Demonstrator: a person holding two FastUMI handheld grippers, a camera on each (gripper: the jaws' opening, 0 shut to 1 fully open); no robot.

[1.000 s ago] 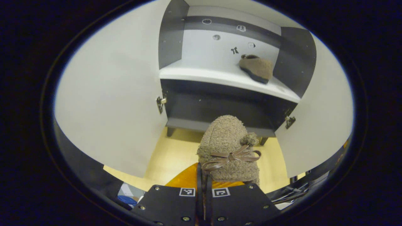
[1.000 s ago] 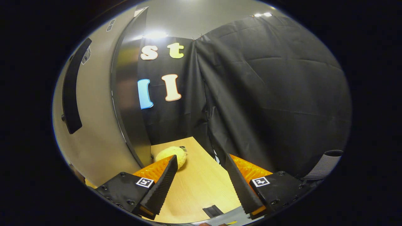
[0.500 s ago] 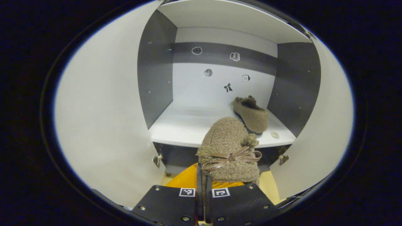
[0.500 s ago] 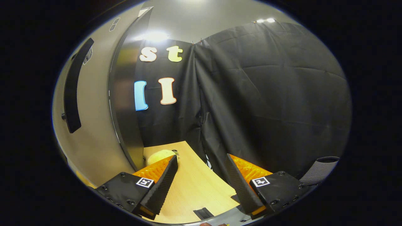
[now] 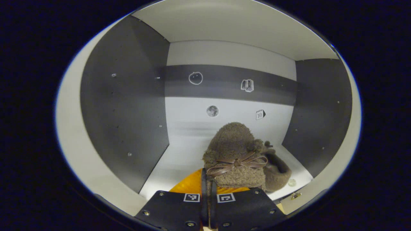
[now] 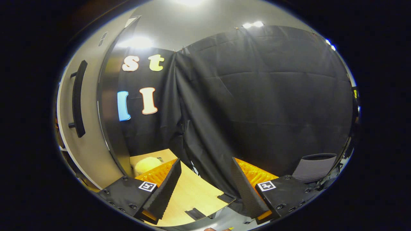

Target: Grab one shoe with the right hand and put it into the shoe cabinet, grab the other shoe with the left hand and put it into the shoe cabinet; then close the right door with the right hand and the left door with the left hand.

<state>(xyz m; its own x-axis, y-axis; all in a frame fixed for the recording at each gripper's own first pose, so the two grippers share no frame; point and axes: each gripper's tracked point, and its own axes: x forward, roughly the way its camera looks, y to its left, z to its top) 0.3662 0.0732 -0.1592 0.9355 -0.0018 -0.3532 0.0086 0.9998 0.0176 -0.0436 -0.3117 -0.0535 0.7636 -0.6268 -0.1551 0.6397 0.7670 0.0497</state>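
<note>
In the left gripper view my left gripper (image 5: 208, 183) is shut on a fuzzy brown shoe (image 5: 234, 150) with a leather bow, held toe-forward just above the cabinet's white shelf (image 5: 179, 150). The other brown shoe (image 5: 277, 170) lies on the shelf just to its right, partly hidden behind the held one. The cabinet's dark side walls and white ceiling surround the view. In the right gripper view my right gripper (image 6: 205, 179) is open with nothing between its fingers, beside the cabinet's open right door (image 6: 86, 128), whose black handle (image 6: 77, 99) faces me.
A small round object (image 5: 291, 182) sits on the shelf near its right front corner. A yellow fluffy thing (image 6: 146, 164) lies on the wooden floor (image 6: 189, 195) behind the right door. A grey ribbed bin (image 6: 313, 166) stands at the far right.
My left gripper has carried the shoe forward and up, from in front of the cabinet into the upper compartment beside the other shoe. The right gripper has drifted slightly and stays open.
</note>
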